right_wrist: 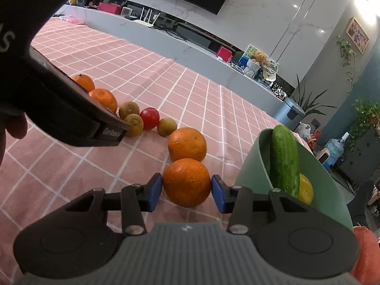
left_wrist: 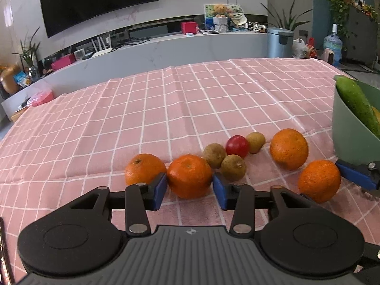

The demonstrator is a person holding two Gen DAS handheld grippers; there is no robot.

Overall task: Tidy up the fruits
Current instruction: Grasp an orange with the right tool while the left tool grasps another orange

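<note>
On the counter, covered by a pink checked cloth (left_wrist: 166, 109), the fruit lies in a loose row. The left claw (left_wrist: 188, 186) sits low over the cloth with its blue pads (left_wrist: 158, 190) on either side of an orange (left_wrist: 189, 176); both pads look to be touching the peel, so the claw is clenched on that fruit, which rests on the cloth. Just to its left is another orange (left_wrist: 144, 169), touching the left pad's outer side. Beyond the held fruit lie three small brown fruits (left_wrist: 234, 167) and a red round fruit (left_wrist: 237, 146), clustered close together. Further right sits a third orange (left_wrist: 289, 149). The right claw (right_wrist: 187, 190) closes on a fourth orange (right_wrist: 187, 182), its pads (right_wrist: 155, 191) pressed against both sides while the fruit rests on the cloth, touching or nearly touching the third orange behind it. Just right of this claw stands a green bowl (right_wrist: 251, 166) holding a cucumber (right_wrist: 285, 161) propped against its rim and a yellow fruit (right_wrist: 306, 190) partly hidden behind it.
</note>
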